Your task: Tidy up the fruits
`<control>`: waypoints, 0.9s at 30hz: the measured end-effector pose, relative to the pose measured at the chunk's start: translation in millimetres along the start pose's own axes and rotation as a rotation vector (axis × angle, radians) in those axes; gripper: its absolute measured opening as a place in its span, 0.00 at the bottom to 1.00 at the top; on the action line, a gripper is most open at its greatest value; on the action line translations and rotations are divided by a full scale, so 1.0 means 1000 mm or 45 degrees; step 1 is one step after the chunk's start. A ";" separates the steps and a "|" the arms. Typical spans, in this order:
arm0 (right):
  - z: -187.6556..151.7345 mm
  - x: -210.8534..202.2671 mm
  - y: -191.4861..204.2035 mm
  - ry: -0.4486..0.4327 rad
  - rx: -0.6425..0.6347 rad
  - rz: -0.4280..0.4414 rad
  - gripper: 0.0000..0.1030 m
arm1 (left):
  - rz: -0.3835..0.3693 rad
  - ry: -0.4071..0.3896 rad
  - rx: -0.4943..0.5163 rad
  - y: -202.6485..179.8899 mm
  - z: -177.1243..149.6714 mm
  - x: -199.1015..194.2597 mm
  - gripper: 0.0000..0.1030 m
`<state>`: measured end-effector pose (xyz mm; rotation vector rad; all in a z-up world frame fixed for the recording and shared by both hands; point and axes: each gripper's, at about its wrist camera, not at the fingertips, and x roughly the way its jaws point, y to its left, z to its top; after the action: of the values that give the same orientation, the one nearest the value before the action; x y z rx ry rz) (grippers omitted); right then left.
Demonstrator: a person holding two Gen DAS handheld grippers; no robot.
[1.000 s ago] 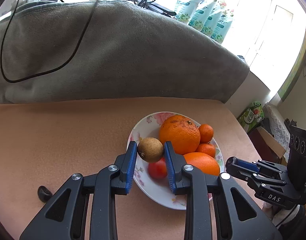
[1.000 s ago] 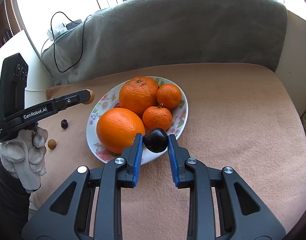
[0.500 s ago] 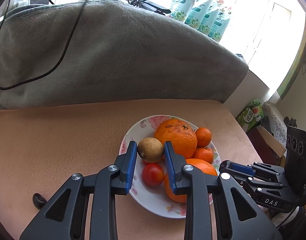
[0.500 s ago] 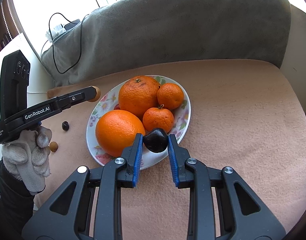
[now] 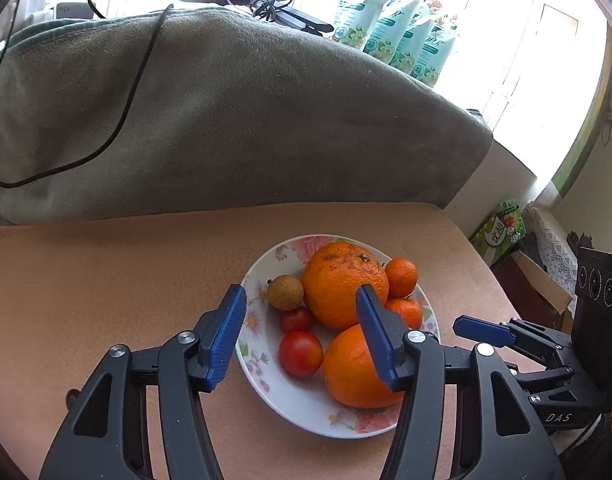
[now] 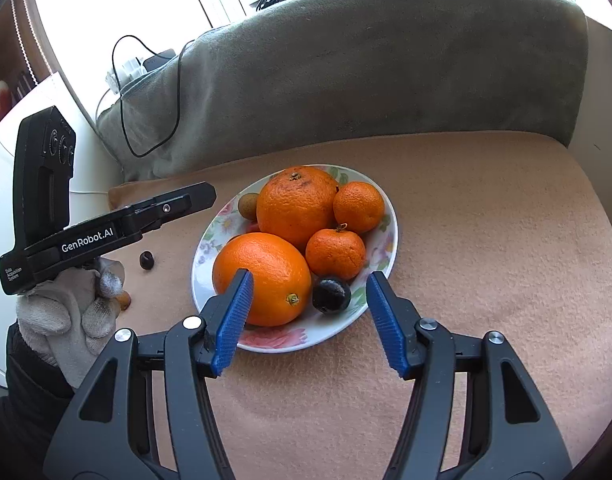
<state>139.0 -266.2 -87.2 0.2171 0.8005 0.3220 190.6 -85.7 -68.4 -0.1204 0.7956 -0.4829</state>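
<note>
Both grippers' fingers are opening, nothing between them; only right view shows dark fruit (image 6: 331,294) on plate (image 6: 380,258).

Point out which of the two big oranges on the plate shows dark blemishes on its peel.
The far big orange, beside the longan; the near big orange has clean, smooth peel.

We see a white plate (image 6: 388,248) with pink floral print holding orange citrus (image 6: 296,206), two red tomatoes (image 5: 301,354) at seven o'clock, a tan longan (image 5: 285,292) and a near-black fruit (image 6: 331,294), on a peach cloth (image 6: 486,240).
</note>
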 end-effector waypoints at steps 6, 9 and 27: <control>0.000 -0.007 0.007 -0.026 -0.032 -0.002 0.76 | 0.036 -0.034 0.015 -0.002 0.000 -0.006 0.71; -0.001 -0.009 0.010 -0.030 -0.048 -0.011 0.79 | 0.049 -0.046 0.022 -0.004 0.000 -0.009 0.71; -0.008 -0.018 0.013 -0.034 -0.026 -0.015 0.82 | 0.070 -0.062 0.060 -0.012 -0.004 -0.019 0.72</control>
<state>119.0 -260.5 -76.7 0.1971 0.7713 0.3152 171.8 -87.4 -55.2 -0.0658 0.7372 -0.4448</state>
